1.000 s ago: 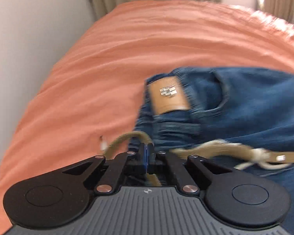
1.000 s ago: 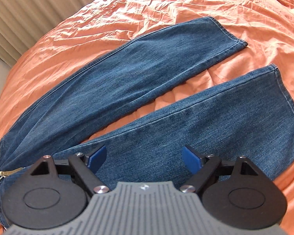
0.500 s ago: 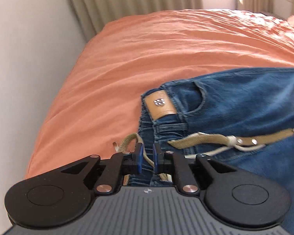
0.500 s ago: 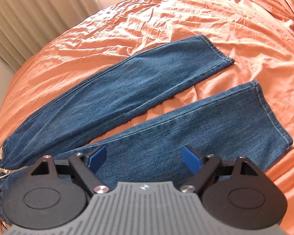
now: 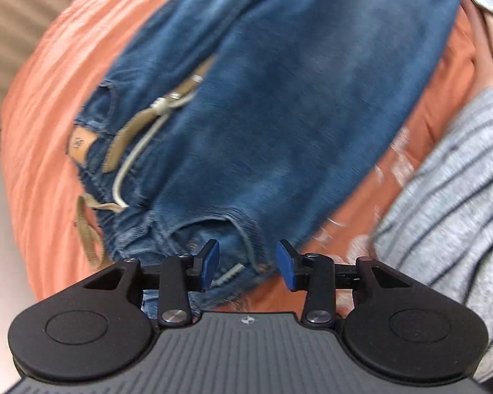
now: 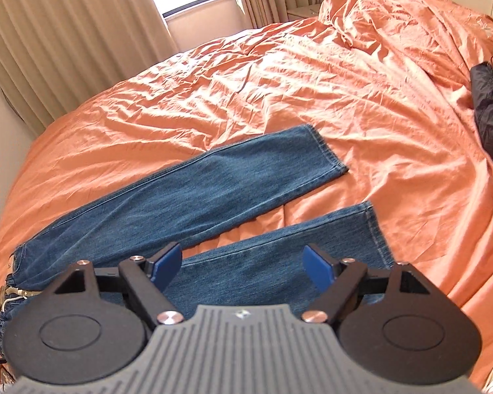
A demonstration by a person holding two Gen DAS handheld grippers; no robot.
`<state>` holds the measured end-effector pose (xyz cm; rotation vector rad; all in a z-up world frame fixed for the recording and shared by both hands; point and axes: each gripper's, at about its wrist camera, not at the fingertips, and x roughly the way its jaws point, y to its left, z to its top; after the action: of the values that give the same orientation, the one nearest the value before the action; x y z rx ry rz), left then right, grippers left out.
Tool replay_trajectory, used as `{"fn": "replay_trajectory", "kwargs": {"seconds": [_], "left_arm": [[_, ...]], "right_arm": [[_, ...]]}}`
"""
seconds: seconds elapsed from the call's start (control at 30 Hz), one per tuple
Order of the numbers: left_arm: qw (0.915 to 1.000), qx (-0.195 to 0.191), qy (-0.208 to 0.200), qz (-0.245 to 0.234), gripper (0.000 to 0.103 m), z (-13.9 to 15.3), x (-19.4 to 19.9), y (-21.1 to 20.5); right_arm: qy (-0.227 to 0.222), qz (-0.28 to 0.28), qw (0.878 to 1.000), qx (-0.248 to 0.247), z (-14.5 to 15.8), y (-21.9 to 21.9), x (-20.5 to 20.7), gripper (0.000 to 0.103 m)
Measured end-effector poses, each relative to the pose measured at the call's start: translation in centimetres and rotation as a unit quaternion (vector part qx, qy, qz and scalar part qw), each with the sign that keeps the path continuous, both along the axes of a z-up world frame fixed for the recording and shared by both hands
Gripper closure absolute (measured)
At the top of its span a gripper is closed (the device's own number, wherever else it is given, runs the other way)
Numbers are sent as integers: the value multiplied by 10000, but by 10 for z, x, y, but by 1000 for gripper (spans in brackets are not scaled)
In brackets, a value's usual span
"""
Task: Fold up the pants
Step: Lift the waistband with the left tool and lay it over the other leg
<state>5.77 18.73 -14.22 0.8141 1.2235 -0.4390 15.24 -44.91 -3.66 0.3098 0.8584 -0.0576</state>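
In the left wrist view, the left gripper (image 5: pixel 247 264) is pointing down at the waist end of the pants (image 5: pixel 279 92), which are lying on the orange bed cover (image 5: pixel 46 105). Its jaws are opening, about half apart, and nothing is pressed between the pads (the picture is blurred). The tan drawstring (image 5: pixel 131 131) is lying loose on the denim.

In the right wrist view, the right gripper (image 6: pixel 244 262) is hovering above the two spread legs, jaws wide, closing slightly, and holding nothing. A risk, I think: a grip that is catching only the drawstring or one layer would be dragging the waist crooked, so the fold would be coming out uneven.
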Motion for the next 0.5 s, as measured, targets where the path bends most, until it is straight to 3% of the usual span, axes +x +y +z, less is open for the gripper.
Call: {"fn": "replay_trajectory", "kwargs": {"seconds": [0.13,0.27,0.37,0.4,0.5], "left_arm": [[9985,204,468,-190,48,-13,-4,-10],[9969,577,439,-302,48,-29,-1,-17],[9966,725,340,-185,56,-40,-1,-19],[9966,768,276,-140,66,-42,-1,-20],[9970,770,-88,60,74,-36,-6,-25]], "right_arm": [[-85,-30,9994,-341,40,-21,-11,28],[-14,-61,9985,-544,75,-47,-23,30],[63,84,9967,-801,90,-65,-35,35],[45,209,9953,-947,93,-70,-40,37],[-153,625,9858,-1548,87,-80,-57,38]]}}
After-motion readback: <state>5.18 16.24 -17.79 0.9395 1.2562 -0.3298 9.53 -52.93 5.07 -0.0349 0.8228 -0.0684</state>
